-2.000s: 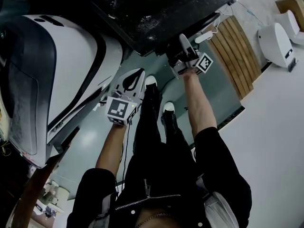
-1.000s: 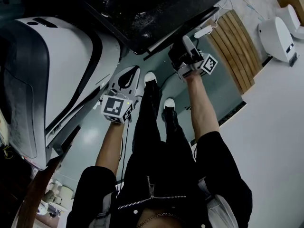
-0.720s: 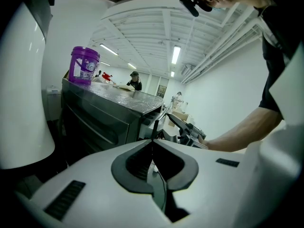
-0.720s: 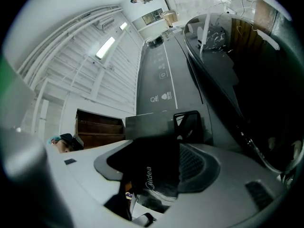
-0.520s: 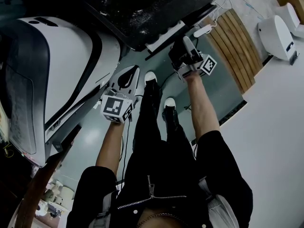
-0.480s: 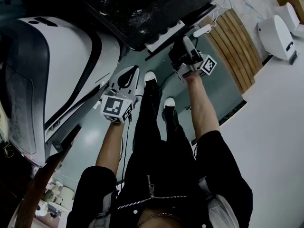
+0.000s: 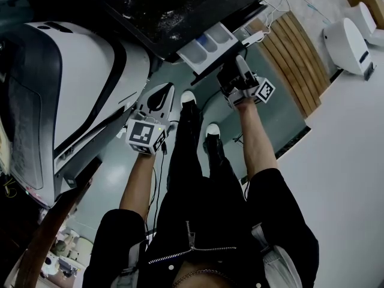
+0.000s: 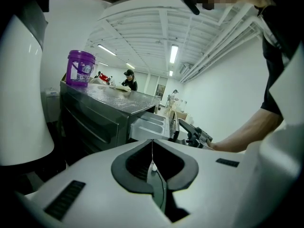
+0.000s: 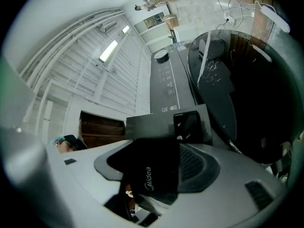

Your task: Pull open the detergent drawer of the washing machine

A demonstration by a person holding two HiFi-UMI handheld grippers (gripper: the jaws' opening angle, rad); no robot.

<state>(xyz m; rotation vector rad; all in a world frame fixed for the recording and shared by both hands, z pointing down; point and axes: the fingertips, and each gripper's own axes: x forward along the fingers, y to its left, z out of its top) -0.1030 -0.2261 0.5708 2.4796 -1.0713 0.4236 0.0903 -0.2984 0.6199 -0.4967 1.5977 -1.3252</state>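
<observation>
The dark washing machine [image 7: 180, 11] fills the top of the head view. Its white detergent drawer [image 7: 207, 42] sticks out of the front with its compartments showing. My right gripper [image 7: 233, 72] is shut on the drawer's dark front panel [image 9: 154, 175], which bears a printed brand name; the round door glass [image 9: 237, 89] lies beyond. My left gripper [image 7: 173, 95] is shut on nothing, hanging left of the drawer beside my legs. In the left gripper view the jaws [image 8: 152, 145] meet, and past them are the pulled-out drawer [image 8: 149, 126] and the right gripper [image 8: 192, 134].
A large white appliance [image 7: 78, 95] stands close on the left. A wooden slat panel [image 7: 300, 59] and a white device [image 7: 345, 41] are at the right. A purple bucket [image 8: 80, 68] sits on the machine's top. My shoes [image 7: 189, 98] are below the drawer.
The drawer has slid out of the machine, from nearly flush to well extended. My right gripper has drawn back toward me with the drawer front. The left gripper has barely moved.
</observation>
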